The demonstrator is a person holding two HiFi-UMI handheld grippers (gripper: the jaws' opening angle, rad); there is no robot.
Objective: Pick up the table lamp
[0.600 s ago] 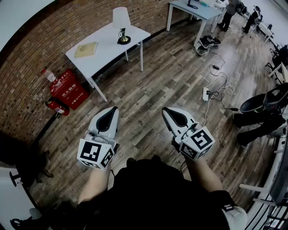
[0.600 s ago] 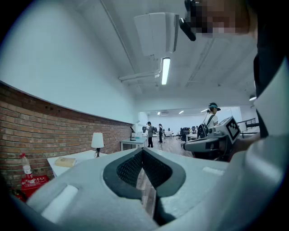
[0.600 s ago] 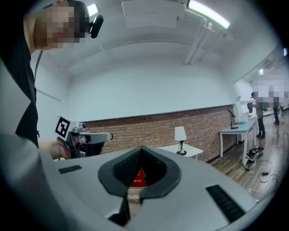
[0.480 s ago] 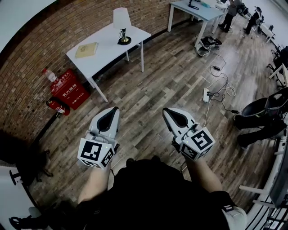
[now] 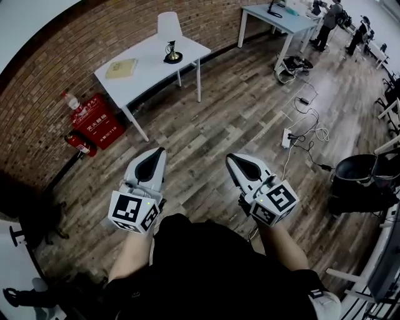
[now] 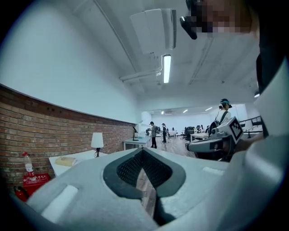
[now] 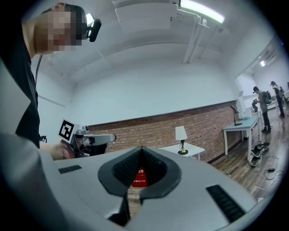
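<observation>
The table lamp [image 5: 169,34], with a white shade and a dark round base, stands on a white table [image 5: 147,69] by the brick wall, far ahead across the wooden floor. My left gripper [image 5: 157,154] and right gripper [image 5: 233,159] are held side by side near my body, both shut and empty, well short of the table. The left gripper view has the lamp [image 6: 96,141] small at left beyond the left gripper [image 6: 142,152]. In the right gripper view the lamp [image 7: 181,135] is right of centre, past the right gripper [image 7: 141,150].
A tan book [image 5: 121,67] lies on the lamp table. A red fire-extinguisher box [image 5: 95,122] and an extinguisher [image 5: 78,145] sit by the wall at left. A power strip with cables [image 5: 289,134], a black chair [image 5: 359,172], a second table [image 5: 278,15] and people lie to the right.
The head view has shifted a little, so the chair at right sits lower in the picture. Both grippers keep the same pose and stay shut.
</observation>
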